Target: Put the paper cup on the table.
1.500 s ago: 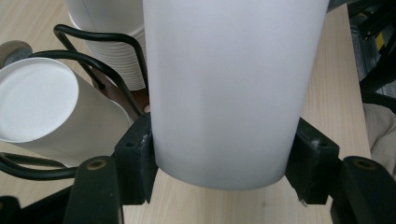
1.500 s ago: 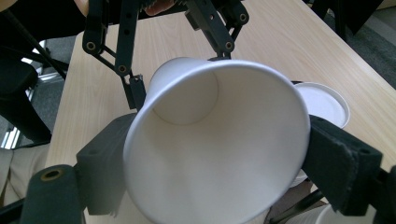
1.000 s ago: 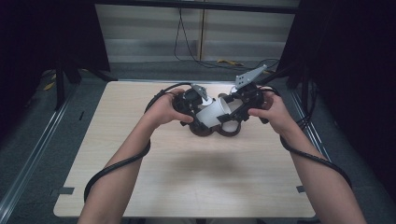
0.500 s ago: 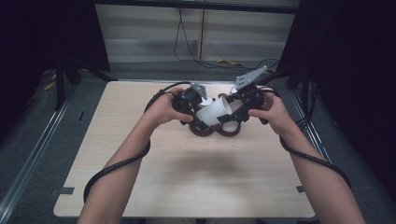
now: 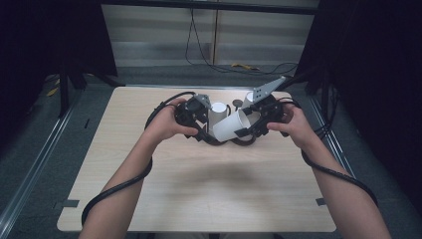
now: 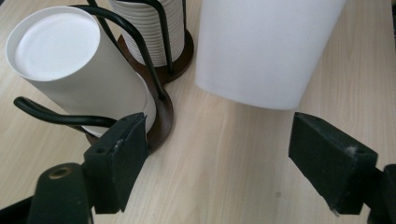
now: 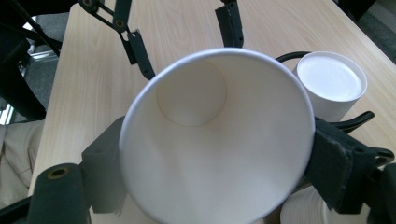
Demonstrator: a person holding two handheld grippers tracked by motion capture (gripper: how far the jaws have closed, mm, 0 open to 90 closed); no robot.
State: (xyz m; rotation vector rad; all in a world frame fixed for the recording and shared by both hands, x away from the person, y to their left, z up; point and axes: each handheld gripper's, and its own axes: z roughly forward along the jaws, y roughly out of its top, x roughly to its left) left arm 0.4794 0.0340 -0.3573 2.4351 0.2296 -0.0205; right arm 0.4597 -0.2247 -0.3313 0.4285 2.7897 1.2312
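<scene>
My right gripper (image 7: 217, 154) is shut on a white paper cup (image 7: 219, 140), its jaws pressing both sides near the rim, its open mouth facing the camera. In the high view that cup (image 5: 230, 127) lies tilted between both hands, with the right gripper (image 5: 247, 130) at its right end. My left gripper (image 6: 219, 140) stands open just below the cup's base (image 6: 261, 46), holding nothing; it sits left of the cup (image 5: 201, 117). An upside-down stack of cups (image 6: 70, 60) stands in a black wire holder (image 6: 154, 88) beside it.
A second ribbed white stack (image 6: 149, 23) stands in the holder's other ring on a brown base (image 6: 180, 56). The upside-down stack (image 5: 218, 109) and another white stack (image 5: 247, 99) sit behind the hands. Pale wooden table (image 5: 199, 199); cables trail from both grippers.
The right gripper and its cup have shifted slightly nearer and lower. The left gripper has stayed open beside it, barely moving.
</scene>
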